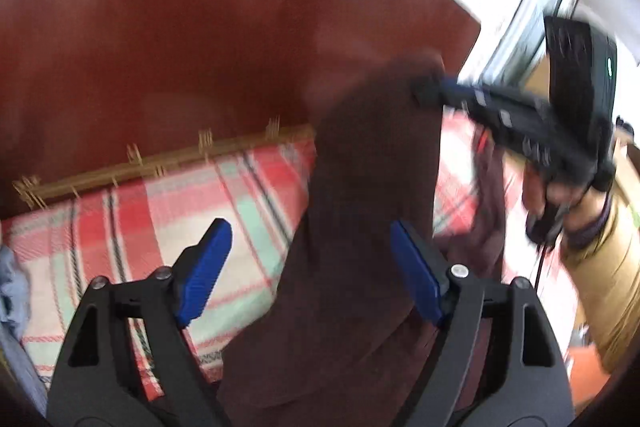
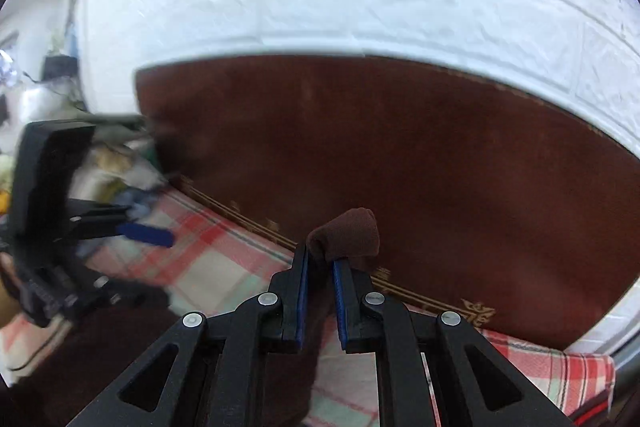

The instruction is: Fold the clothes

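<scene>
One gripper alone holds the dark brown garment [image 1: 360, 227]: the right gripper [image 2: 320, 259] is clenched on a small bunched corner, cloth hanging over the plaid bed [image 1: 120, 219]. The left gripper [image 1: 312, 271] stands released. That thin pinch could slip, dropping the cloth.

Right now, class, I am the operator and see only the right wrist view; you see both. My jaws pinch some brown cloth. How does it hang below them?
Observer: The brown garment hangs in one long drape from the right gripper over the plaid bedcover.
Operator: Does the left gripper hold it too?
Observer: No. The left gripper is open, jaws wide, and the drape passes between them.
</scene>
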The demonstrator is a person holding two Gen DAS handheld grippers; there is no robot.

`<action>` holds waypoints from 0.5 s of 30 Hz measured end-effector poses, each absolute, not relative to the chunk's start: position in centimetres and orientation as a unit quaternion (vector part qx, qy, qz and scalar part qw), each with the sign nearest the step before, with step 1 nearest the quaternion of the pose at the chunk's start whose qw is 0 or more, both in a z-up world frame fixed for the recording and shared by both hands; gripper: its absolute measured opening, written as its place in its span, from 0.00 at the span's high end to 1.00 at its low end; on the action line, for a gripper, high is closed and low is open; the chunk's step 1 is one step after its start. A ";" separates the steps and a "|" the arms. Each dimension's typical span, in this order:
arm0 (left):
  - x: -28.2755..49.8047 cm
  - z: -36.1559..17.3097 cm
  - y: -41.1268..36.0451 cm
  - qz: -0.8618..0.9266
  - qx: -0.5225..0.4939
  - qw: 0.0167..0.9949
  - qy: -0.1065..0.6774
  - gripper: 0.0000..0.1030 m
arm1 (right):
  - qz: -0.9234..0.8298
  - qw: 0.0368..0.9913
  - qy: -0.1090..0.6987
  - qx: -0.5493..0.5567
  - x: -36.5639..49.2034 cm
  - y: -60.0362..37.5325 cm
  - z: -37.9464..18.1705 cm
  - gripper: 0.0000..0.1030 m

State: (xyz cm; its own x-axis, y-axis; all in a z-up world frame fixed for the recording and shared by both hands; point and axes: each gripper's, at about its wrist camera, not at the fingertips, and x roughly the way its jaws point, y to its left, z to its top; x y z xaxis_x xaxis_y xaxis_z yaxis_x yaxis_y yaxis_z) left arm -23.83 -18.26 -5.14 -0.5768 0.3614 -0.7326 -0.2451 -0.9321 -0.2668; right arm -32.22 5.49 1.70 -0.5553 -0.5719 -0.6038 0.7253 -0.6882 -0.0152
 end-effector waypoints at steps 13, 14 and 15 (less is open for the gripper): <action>-23.3 -12.1 -15.1 0.854 -0.496 0.144 0.069 0.35 | -0.780 0.428 0.016 0.457 -33.5 11.8 -7.8 0.40; -23.3 -12.1 -14.9 0.854 -0.495 0.143 0.070 0.53 | -0.769 0.437 0.026 0.465 -33.0 11.3 -8.3 0.40; -23.3 -12.0 -14.7 0.854 -0.495 0.143 0.070 0.74 | -0.767 0.438 0.038 0.467 -32.6 10.7 -8.8 0.40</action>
